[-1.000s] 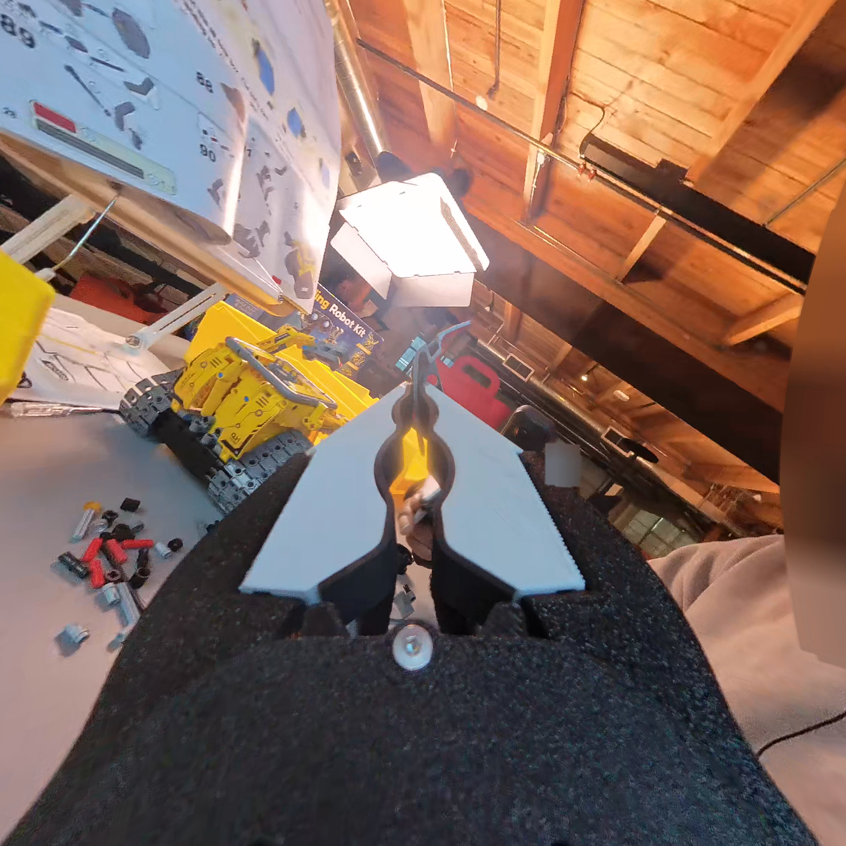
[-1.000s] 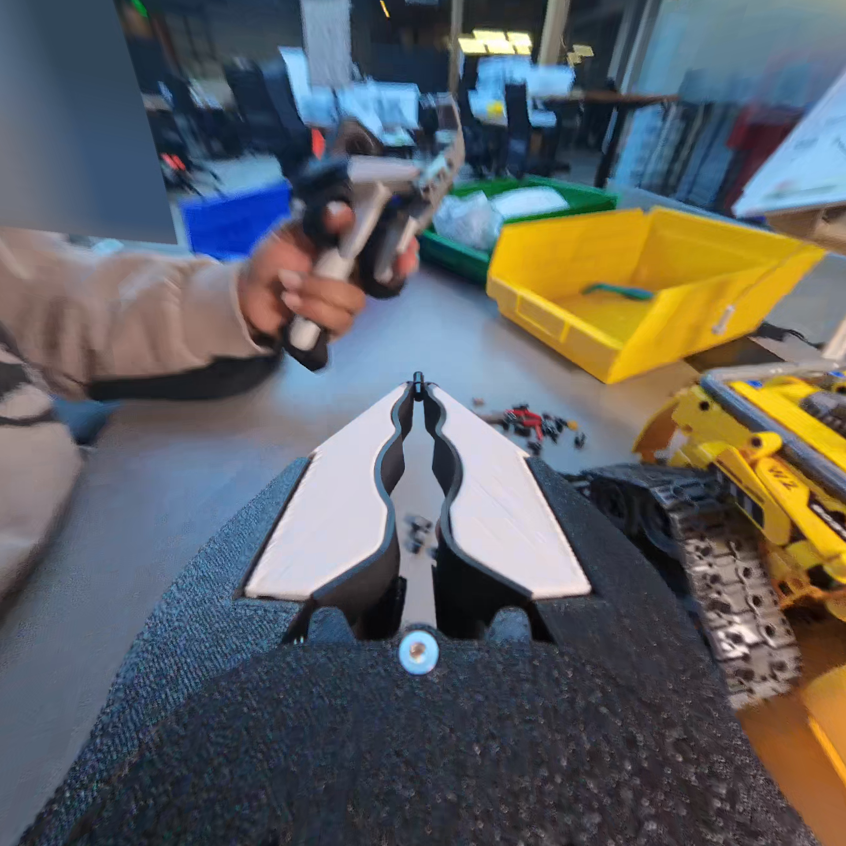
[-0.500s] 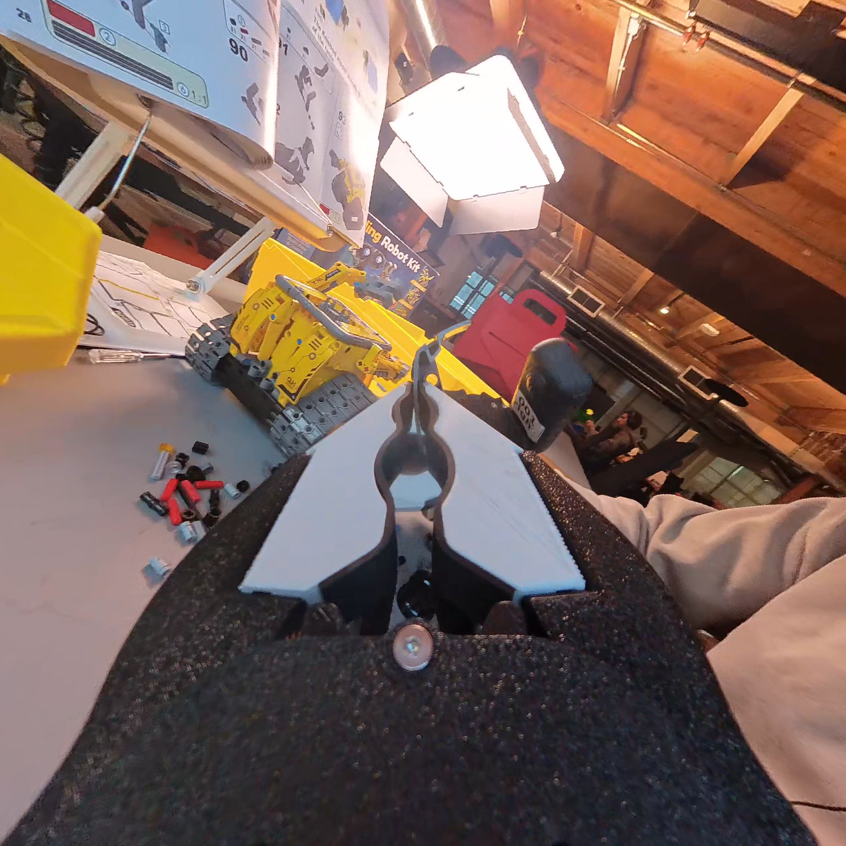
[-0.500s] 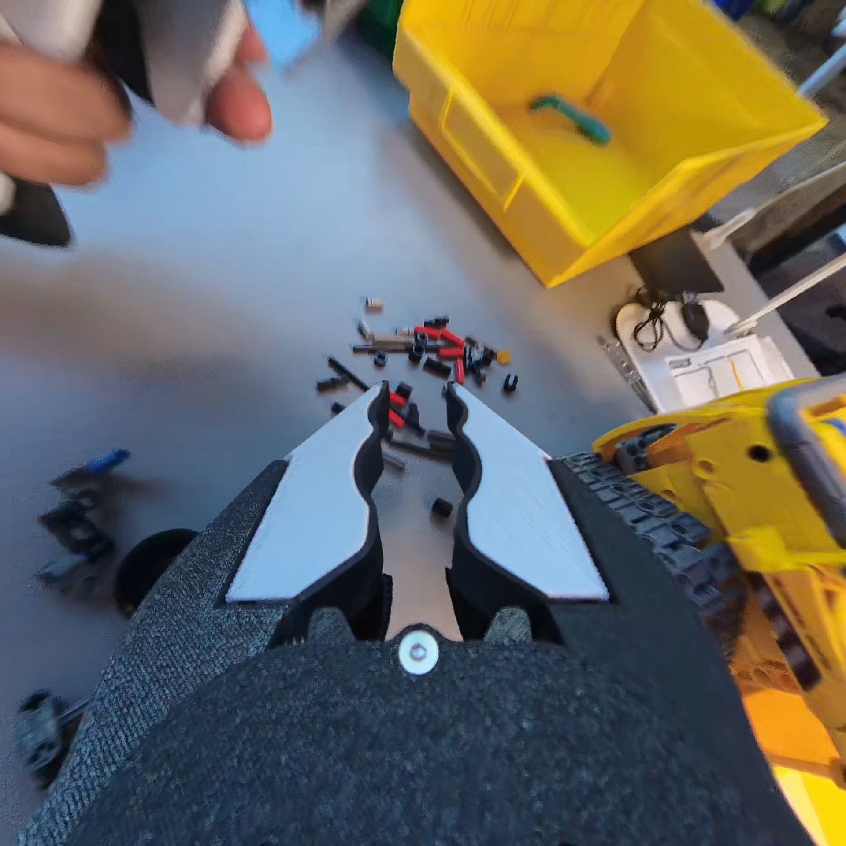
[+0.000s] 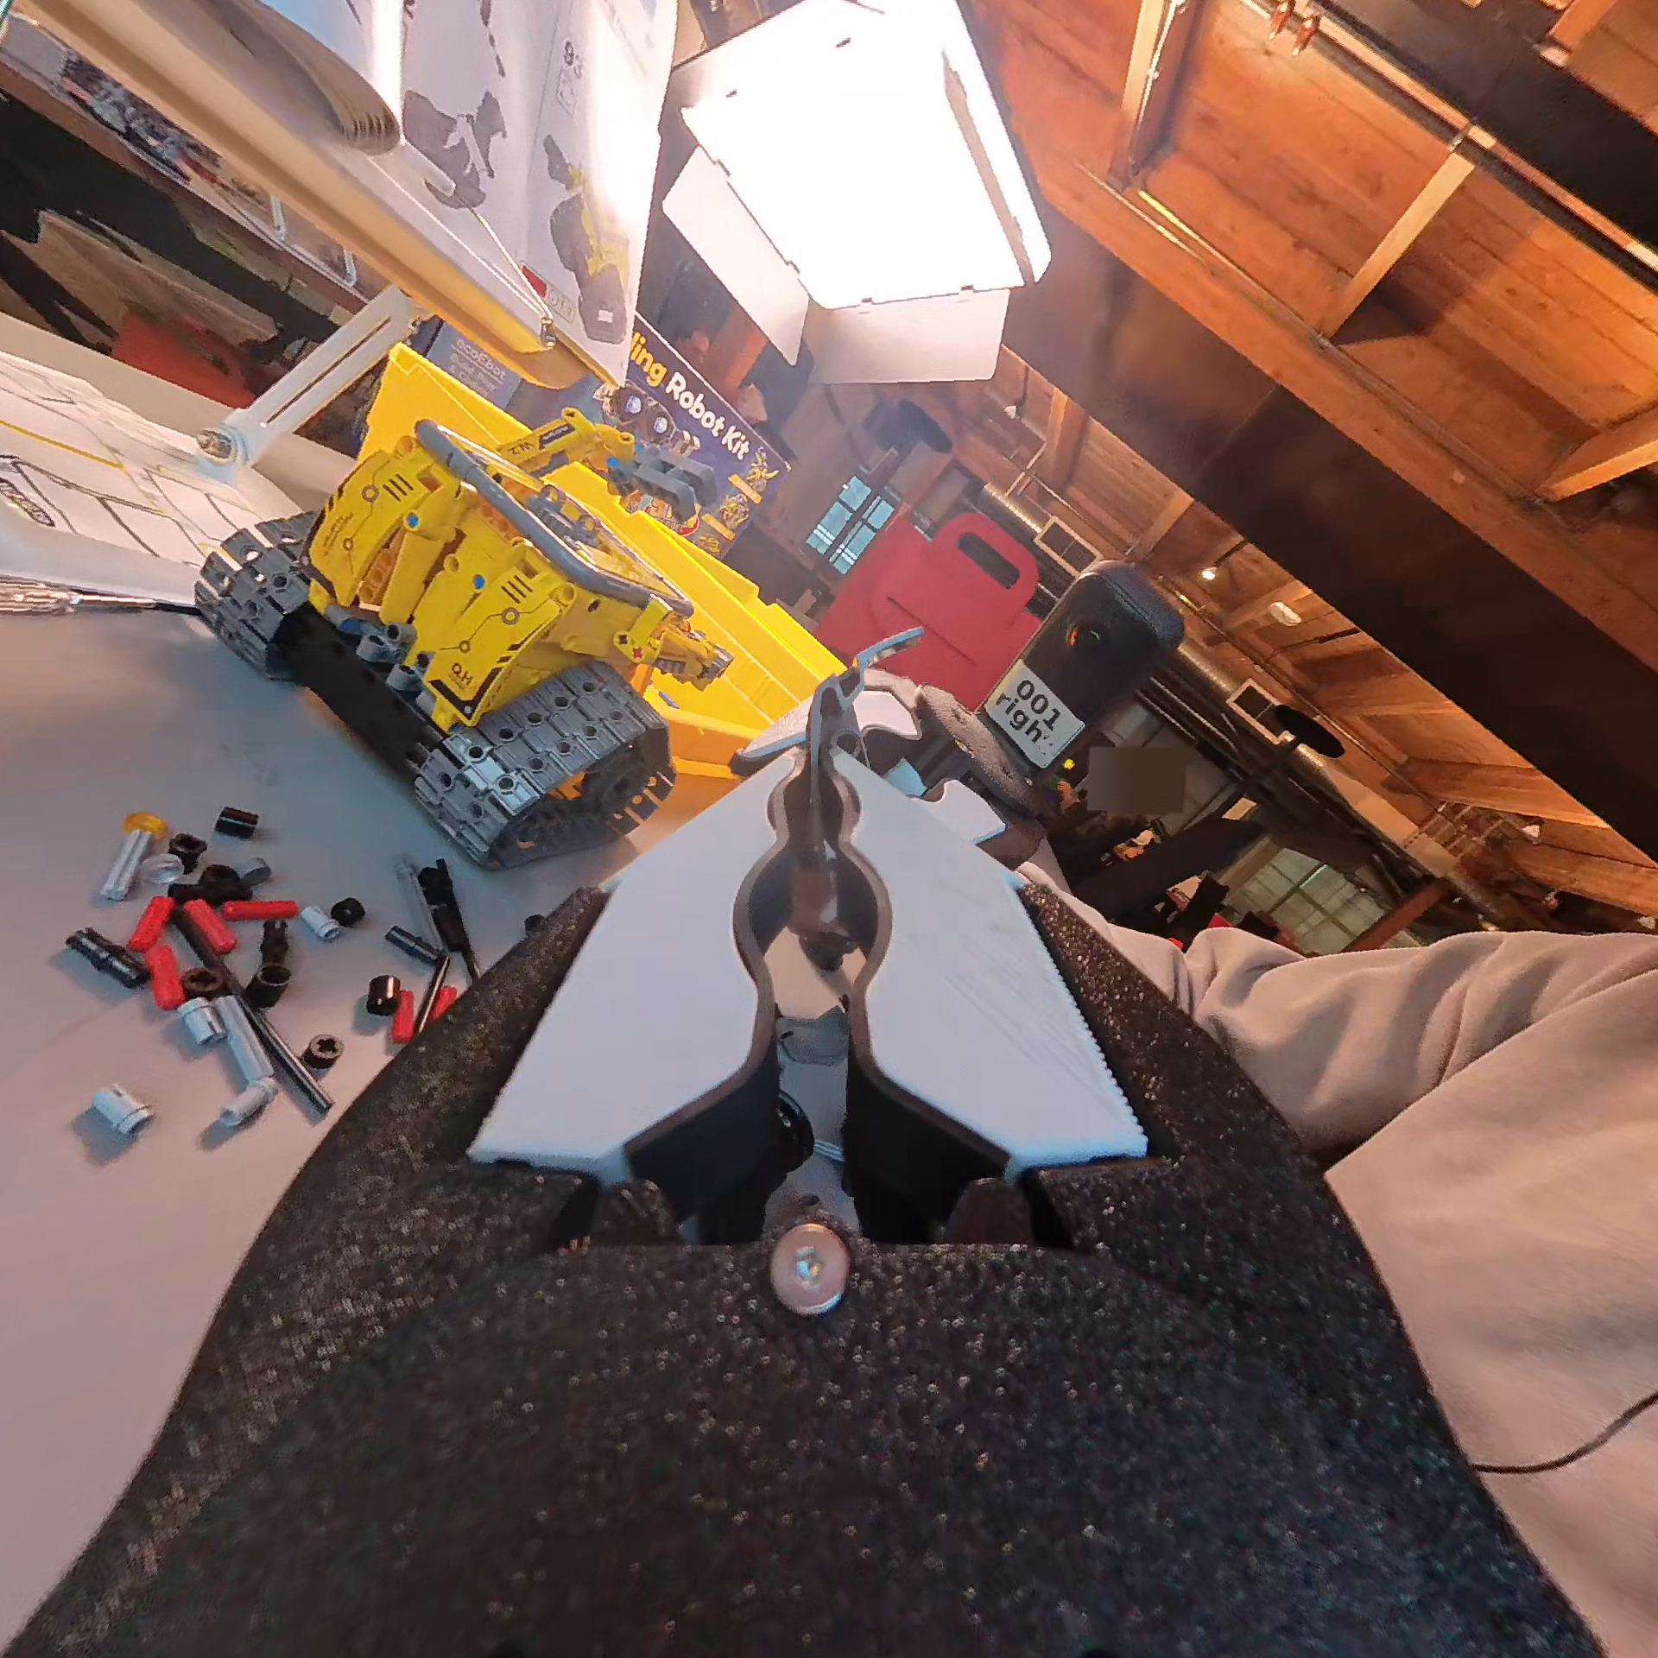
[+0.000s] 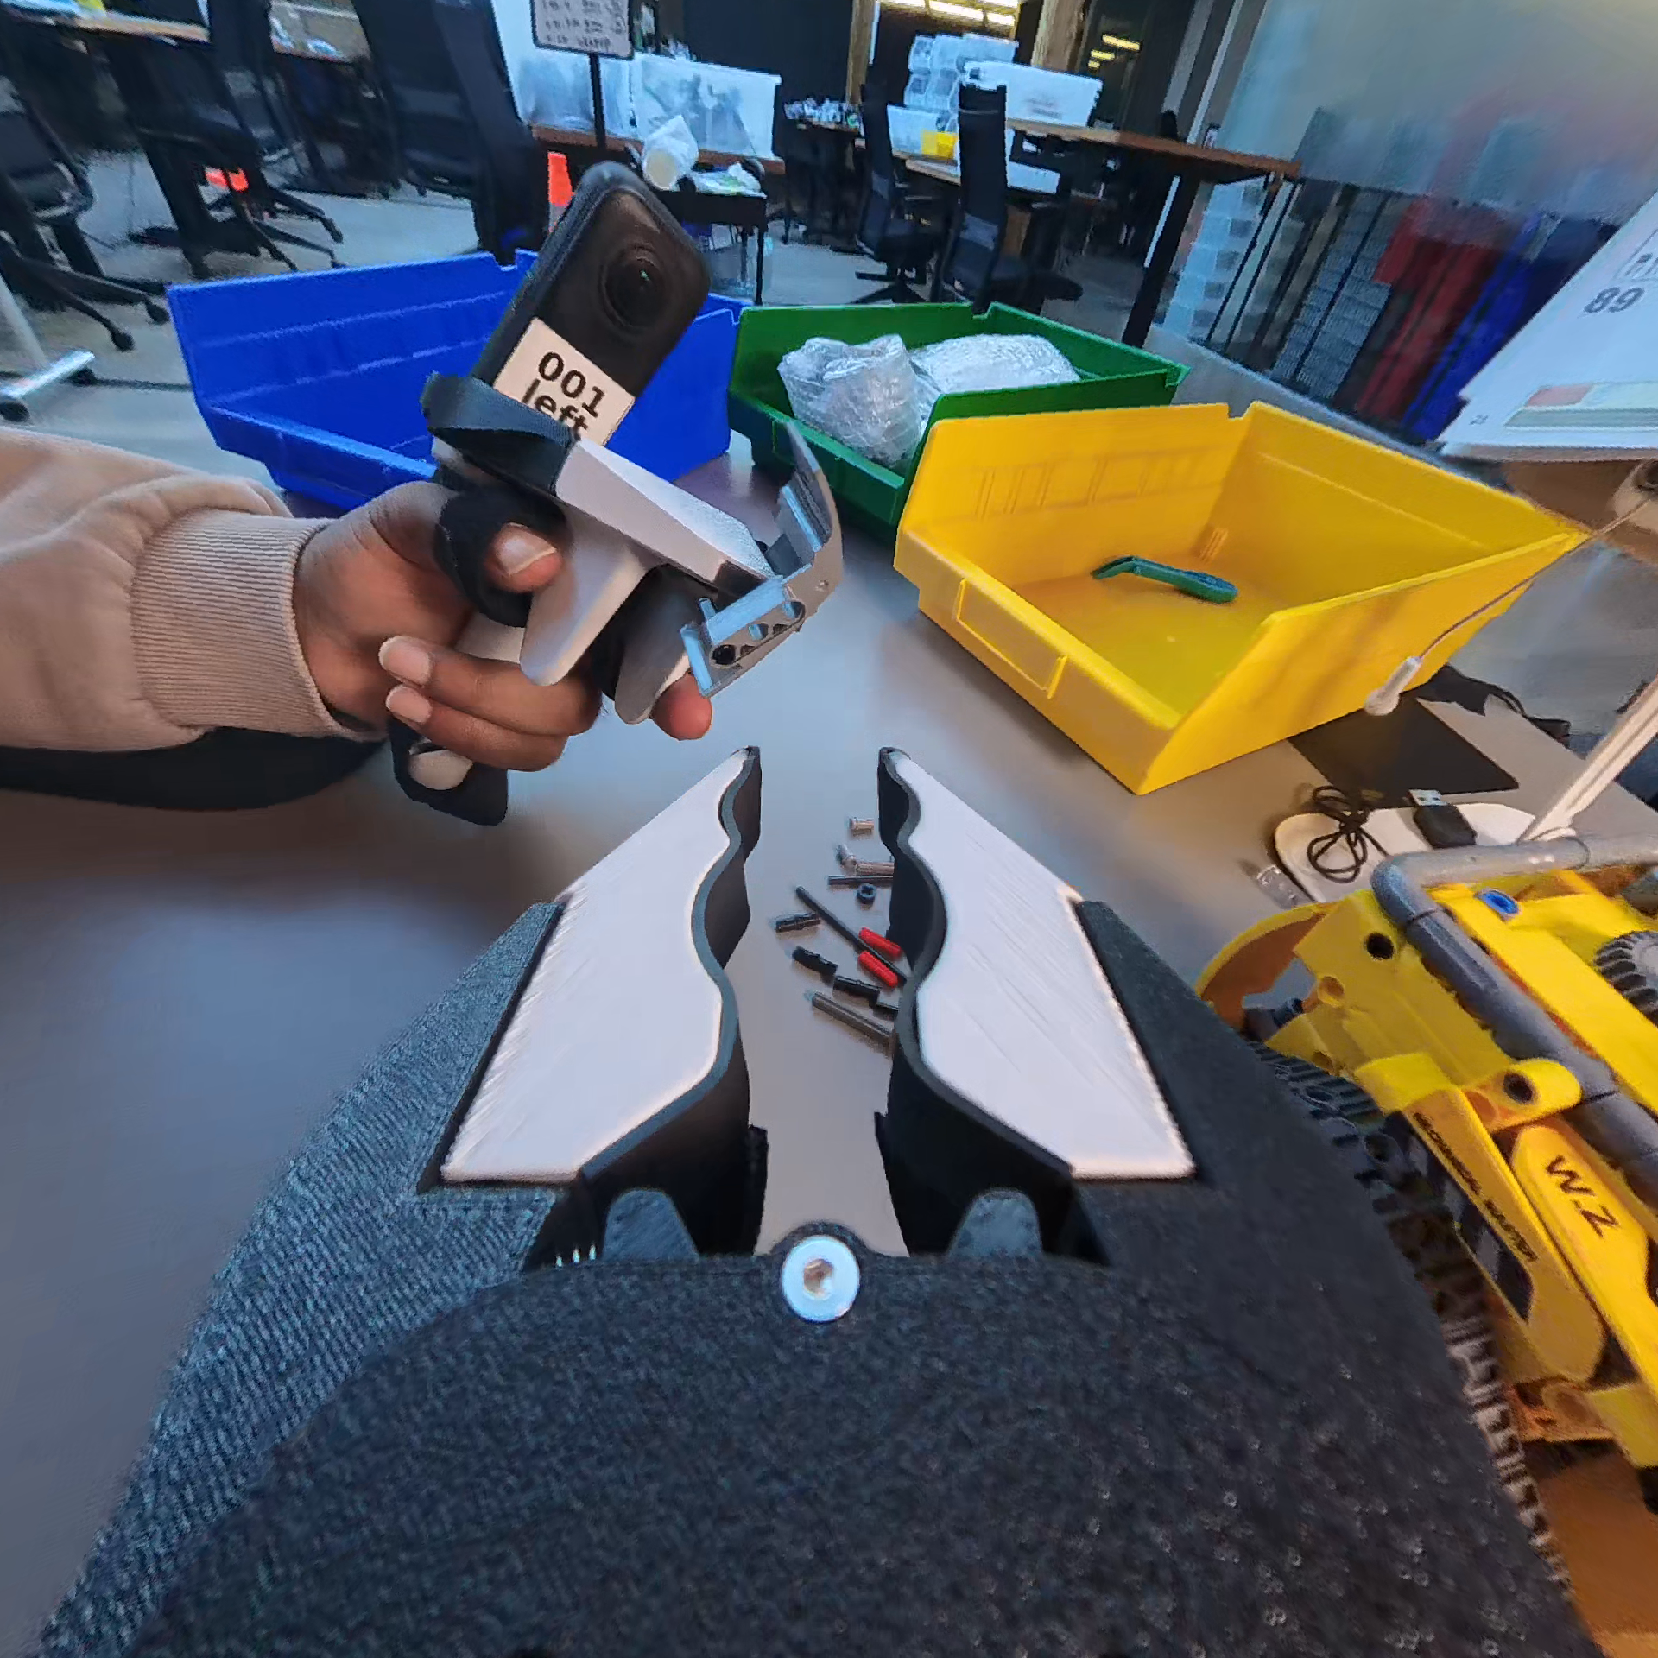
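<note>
A: Left gripper [image 5: 812, 763] is pinched shut on a thin grey angled plastic beam [image 6: 763, 592], held above the grey table [image 6: 224, 942].

B: Right gripper [image 6: 818, 763] gapes wide over loose red and black plastic pins [image 6: 852, 942]. Go slow; they're tiny.

Loose pins [image 6: 852, 933] scattered on bench [image 6: 269, 942], left of tracked model [image 6: 1480, 1121]; three bins [image 6: 1166, 574] behind, side by side.

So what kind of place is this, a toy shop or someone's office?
Most likely a shared workshop or lab. A half-built yellow tracked vehicle of building bricks sits on the grey table beside loose pins, with coloured parts bins nearby. Rows of desks and office chairs stand behind.
</note>
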Available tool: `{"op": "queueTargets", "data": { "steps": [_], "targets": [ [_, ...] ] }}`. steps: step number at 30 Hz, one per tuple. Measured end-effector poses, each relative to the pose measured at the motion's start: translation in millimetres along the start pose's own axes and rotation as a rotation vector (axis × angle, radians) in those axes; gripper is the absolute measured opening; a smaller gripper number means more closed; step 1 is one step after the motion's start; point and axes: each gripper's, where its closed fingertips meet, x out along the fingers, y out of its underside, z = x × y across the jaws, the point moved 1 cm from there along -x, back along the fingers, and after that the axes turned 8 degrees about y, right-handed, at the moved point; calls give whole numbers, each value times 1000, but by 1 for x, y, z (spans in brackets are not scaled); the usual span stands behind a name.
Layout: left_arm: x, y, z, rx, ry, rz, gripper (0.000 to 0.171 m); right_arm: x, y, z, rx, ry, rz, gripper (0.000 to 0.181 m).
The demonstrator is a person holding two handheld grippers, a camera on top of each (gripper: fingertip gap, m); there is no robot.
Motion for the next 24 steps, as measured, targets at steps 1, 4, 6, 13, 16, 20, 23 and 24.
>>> {"op": "queueTargets", "data": {
  "steps": [1, 4, 6, 13, 16, 20, 23, 24],
  "targets": [
    [0, 1, 2, 1, -9, 3, 1, -1, 1, -1, -17, 3, -12, 25],
    [-1, 1, 5, -6, -28, 3, 1, -4, -1, -3, -85, 30, -59, 25],
    [-2, 1, 7, -12, -35, 1, 1, -7, -4, -3, -136, 45, -90, 25],
    [-3, -1, 7, -31, -28, -9, 1, -58, -75, -2, 555, -401, -494, 26],
    [-3, -1, 5, -44, -14, -12, 1, -81, -87, -18, 756, -545, -613, 27],
    [-1, 0, 0, -66, 26, -16, 1, -81, -85, -19, 791, -572, -606, 26],
    [3, 2, -12, -92, 112, -9, 1, -73, -78, -13, 749, -547, -541, 26],
    [5, 3, -18, -102, 148, -9, 1, -70, -75, -11, 723, -529, -510, 26]
  ]
}}
